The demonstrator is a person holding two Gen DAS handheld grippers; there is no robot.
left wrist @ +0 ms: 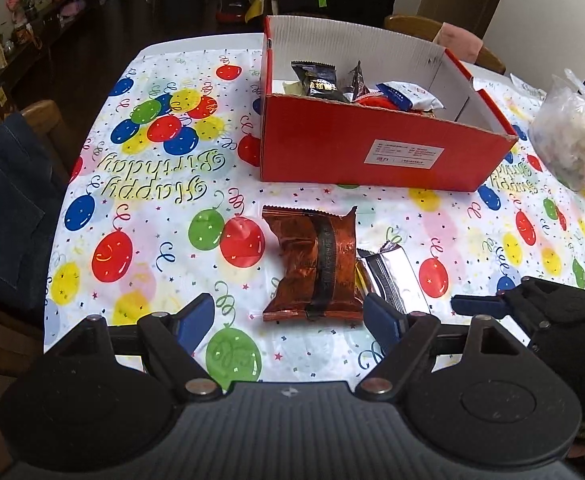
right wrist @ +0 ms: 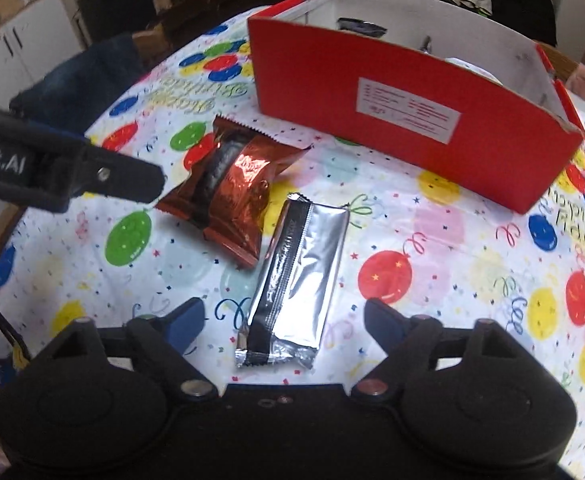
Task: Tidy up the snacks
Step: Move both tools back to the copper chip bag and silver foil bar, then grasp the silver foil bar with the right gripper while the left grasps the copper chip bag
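Observation:
A copper-red foil snack packet lies on the balloon tablecloth just in front of my open left gripper, between its fingertips' line. A silver foil bar lies to its right, partly behind my right fingertip. In the right wrist view the silver bar lies between the open fingers of my right gripper, and the copper packet sits beyond it to the left. A red cardboard box holding several snack packets stands behind; it also shows in the right wrist view. Both grippers are empty.
A clear plastic bag with food sits at the table's right. A chair with a denim garment stands at the left edge. The right gripper's body shows in the left view; the left gripper's finger shows in the right view.

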